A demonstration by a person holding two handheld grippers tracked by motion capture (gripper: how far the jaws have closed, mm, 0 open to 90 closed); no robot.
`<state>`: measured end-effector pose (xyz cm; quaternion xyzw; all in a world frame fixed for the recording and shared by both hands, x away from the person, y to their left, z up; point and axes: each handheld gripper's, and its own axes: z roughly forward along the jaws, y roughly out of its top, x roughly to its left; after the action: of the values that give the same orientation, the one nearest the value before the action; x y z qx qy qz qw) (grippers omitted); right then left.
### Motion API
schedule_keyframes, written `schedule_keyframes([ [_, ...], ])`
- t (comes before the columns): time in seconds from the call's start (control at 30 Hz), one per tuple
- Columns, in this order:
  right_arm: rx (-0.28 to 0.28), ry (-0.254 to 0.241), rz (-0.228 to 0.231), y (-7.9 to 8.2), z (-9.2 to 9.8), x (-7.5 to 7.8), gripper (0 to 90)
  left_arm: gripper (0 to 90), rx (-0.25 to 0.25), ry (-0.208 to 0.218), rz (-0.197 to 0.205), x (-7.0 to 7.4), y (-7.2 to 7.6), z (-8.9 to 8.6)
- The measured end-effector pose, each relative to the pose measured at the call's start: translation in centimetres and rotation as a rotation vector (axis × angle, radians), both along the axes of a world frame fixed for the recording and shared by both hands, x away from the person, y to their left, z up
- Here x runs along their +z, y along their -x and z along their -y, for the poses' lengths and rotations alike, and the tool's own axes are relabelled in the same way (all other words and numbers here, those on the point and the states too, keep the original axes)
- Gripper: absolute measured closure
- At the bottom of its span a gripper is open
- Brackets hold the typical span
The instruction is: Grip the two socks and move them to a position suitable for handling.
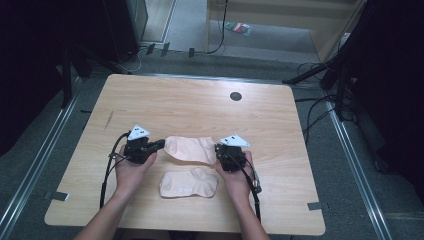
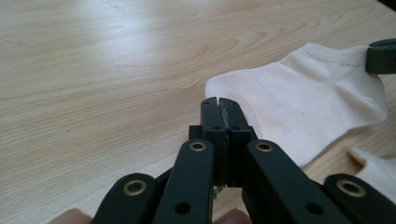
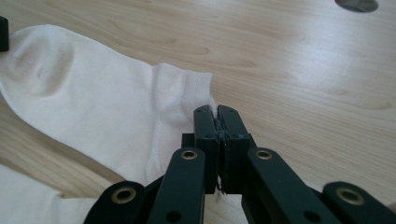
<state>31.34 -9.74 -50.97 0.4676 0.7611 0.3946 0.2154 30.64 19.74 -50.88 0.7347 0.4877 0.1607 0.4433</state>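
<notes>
Two pale cream socks lie on the wooden table (image 1: 200,100). The farther sock (image 1: 190,148) (image 2: 303,102) (image 3: 93,107) stretches between my two grippers. My left gripper (image 1: 162,145) (image 2: 218,105) is shut on its rounded toe end, with a thin edge of fabric pinched between the pads. On the ribbed cuff end my right gripper (image 1: 218,150) (image 3: 215,114) is shut. The nearer sock (image 1: 189,183) (image 2: 378,163) (image 3: 28,196) rests flat and loose between the person's two hands.
A dark round cable hole (image 1: 235,96) (image 3: 357,4) sits in the table's far right part. Bare wood lies beyond the socks and at both sides. Cables trail from both grippers toward the table's near edge. Dark stands and floor cables surround the table.
</notes>
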Motion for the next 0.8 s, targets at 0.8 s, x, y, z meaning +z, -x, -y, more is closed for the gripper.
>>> schedule_keyframes([
  [0.8, 0.073, -0.026, 0.007, 6.7, 0.6, 1.7, 88.5, 90.0, -0.010, 0.059, 0.035, 0.3, 8.7, -1.5],
])
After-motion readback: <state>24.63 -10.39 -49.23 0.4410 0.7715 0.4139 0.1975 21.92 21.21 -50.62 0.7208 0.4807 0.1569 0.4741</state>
